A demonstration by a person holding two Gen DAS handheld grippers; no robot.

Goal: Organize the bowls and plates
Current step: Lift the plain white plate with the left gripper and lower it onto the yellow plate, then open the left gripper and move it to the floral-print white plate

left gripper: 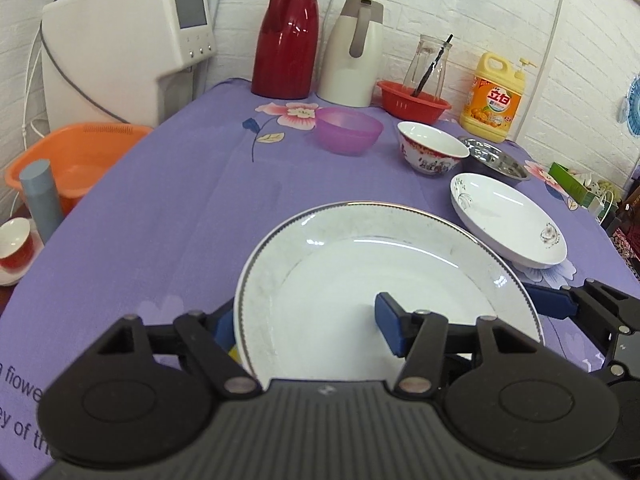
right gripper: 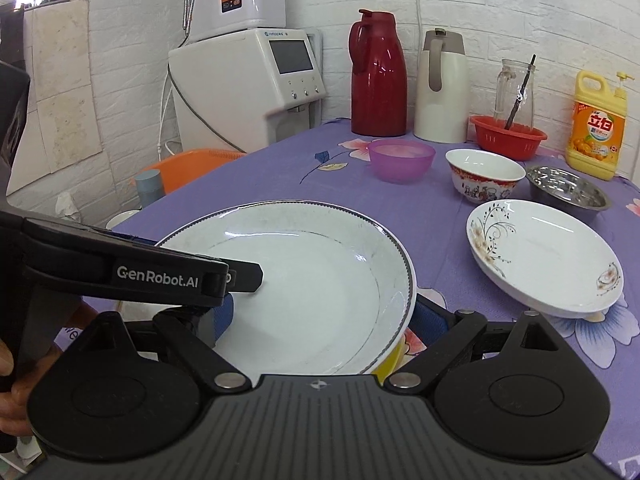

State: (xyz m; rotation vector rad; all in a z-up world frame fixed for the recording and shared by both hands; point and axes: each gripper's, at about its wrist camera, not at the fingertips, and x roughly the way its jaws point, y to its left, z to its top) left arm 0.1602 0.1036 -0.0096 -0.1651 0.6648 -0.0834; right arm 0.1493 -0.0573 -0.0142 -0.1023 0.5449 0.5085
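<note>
Seems early in the work: big plate [left gripper: 400, 264] low in the middle of the frame, resting over something yellow [right gripper: 390, 360], with left gripper [left gripper: 308, 328] and right gripper [right gripper: 326, 316] each astride one rim, jaws apart and not pinching it. Left to gather, at upper right: flowered plate [left gripper: 508, 220], painted bowl [left gripper: 432, 152], steel bowl [left gripper: 496, 160] and purple bowl [left gripper: 348, 130], each standing single on the purple cloth [left gripper: 160, 200].

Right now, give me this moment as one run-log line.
focus: large white plate | left tool: straddles its left rim, grip unclear | right tool: straddles right rim, grip unclear | flowered plate: lies apart
</note>
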